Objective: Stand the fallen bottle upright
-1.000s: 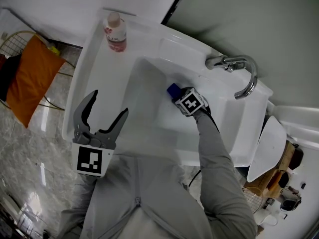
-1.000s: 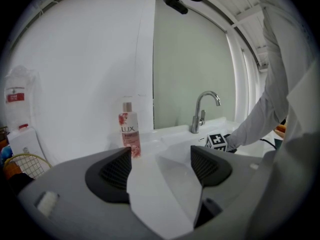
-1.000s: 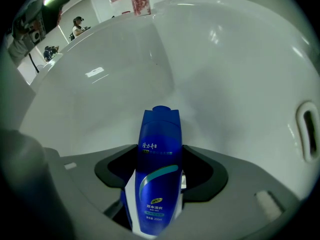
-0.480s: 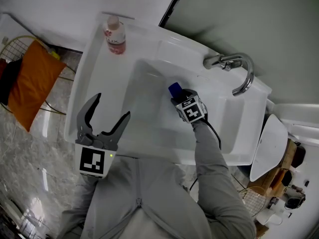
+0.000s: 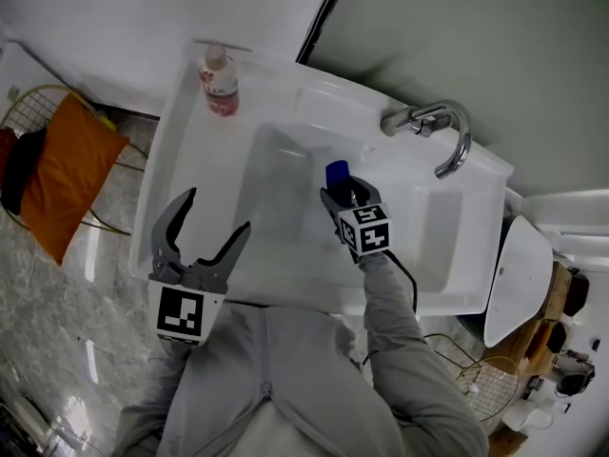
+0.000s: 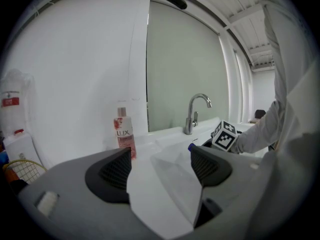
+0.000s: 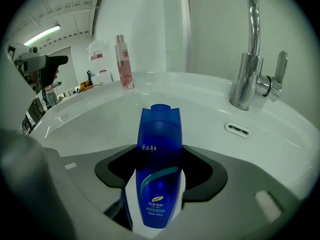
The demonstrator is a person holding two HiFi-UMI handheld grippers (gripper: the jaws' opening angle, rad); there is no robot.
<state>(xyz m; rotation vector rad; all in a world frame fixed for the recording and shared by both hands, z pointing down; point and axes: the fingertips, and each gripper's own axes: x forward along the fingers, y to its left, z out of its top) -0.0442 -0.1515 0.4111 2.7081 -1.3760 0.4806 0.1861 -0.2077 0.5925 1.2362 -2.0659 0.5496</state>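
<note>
So the right gripper (image 5: 335,194) has drawn back a bit in the last second, jaws clamped on the blue bottle (image 7: 159,154), which is down in the sink (image 5: 276,174). I reckon it's starting to tip it upright. The left gripper (image 5: 216,212) just hangs with its jaws apart and empty.

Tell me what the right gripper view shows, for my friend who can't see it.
The right gripper is shut on a blue bottle, whose cap points away from the camera, over a white sink. A chrome faucet stands at the right, and a pink bottle stands upright on the ledge at the back left.
</note>
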